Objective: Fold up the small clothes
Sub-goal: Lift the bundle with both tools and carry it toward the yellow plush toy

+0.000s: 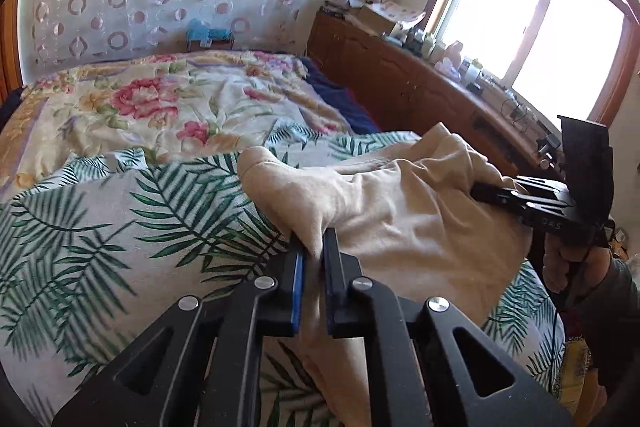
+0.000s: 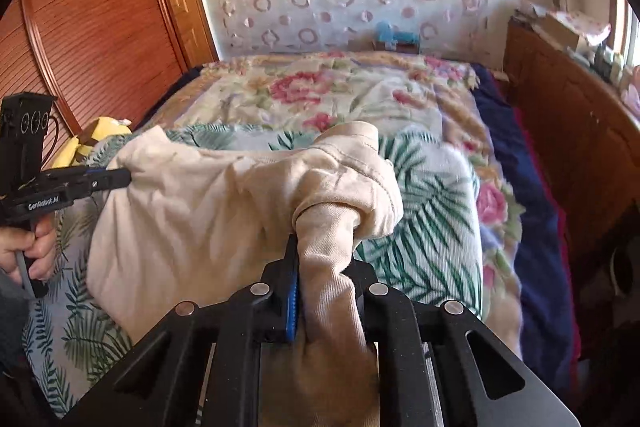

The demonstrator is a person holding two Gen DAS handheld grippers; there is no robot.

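A small beige garment (image 1: 400,211) (image 2: 208,211) is lifted and bunched over the palm-leaf sheet (image 1: 100,227) (image 2: 432,227) on the bed. My left gripper (image 1: 314,247) is shut on a pinch of its near left edge; it also shows at the left of the right wrist view, left gripper (image 2: 128,178), biting the cloth's left corner. My right gripper (image 2: 324,259) is shut on a thick rolled fold of the same garment, which hides its right finger. In the left wrist view the right gripper (image 1: 476,191) grips the cloth's right side, held by a hand (image 1: 568,263).
A floral quilt (image 1: 168,99) covers the far half of the bed, with a dark blue blanket (image 2: 532,227) along its right side. A wooden dresser (image 1: 400,83) loaded with small items stands under the window. A wooden wardrobe (image 2: 100,27) and a yellow cushion (image 2: 100,139) are at left.
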